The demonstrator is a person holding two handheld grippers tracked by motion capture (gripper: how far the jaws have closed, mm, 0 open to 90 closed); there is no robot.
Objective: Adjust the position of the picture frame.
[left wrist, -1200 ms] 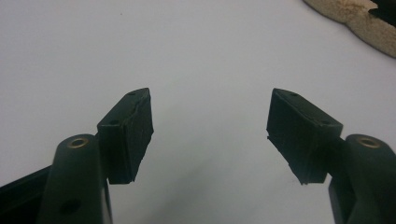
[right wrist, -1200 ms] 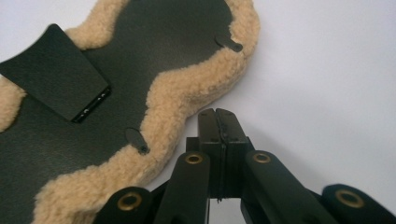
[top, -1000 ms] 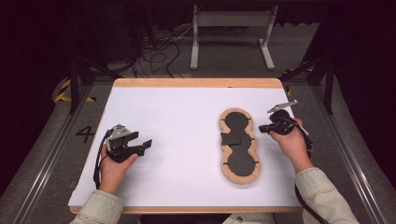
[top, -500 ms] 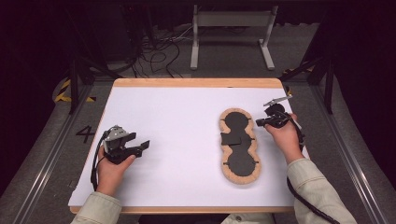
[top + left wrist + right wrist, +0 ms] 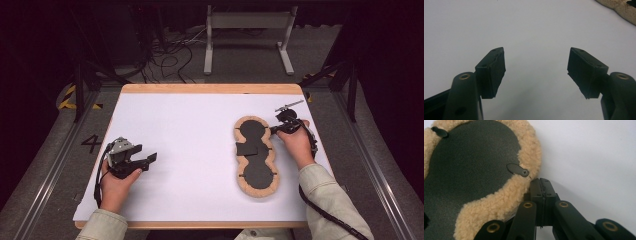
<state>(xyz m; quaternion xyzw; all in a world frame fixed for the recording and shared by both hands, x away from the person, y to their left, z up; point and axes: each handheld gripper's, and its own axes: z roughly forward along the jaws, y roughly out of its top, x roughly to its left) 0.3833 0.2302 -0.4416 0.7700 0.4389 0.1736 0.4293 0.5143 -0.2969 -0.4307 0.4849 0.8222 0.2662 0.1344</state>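
Note:
A long lobed frame (image 5: 243, 186) with a tan fleecy border lies on the right half of the white table, with black panels (image 5: 257, 172) set inside it. My right gripper (image 5: 273, 131) is shut, its tips (image 5: 541, 180) against the fleece border (image 5: 499, 202) of the far lobe. The tips are just beside a small black turn clip (image 5: 518, 169) held by a screw. My left gripper (image 5: 147, 162) is at the near left of the table, open over bare white surface (image 5: 536, 50) with nothing between its pads. A corner of the frame (image 5: 616, 6) shows far off in the left gripper view.
A small dark flap (image 5: 246, 148) lies across the frame's middle. The table (image 5: 190, 105) has a wooden rim. Beyond its far edge there are cables (image 5: 165, 55) and a metal stand (image 5: 247, 22) on the floor. Rails run along both sides.
The right hand has moved left and slightly away from me, bringing its shut gripper up to the frame's far lobe. The left hand has stayed put.

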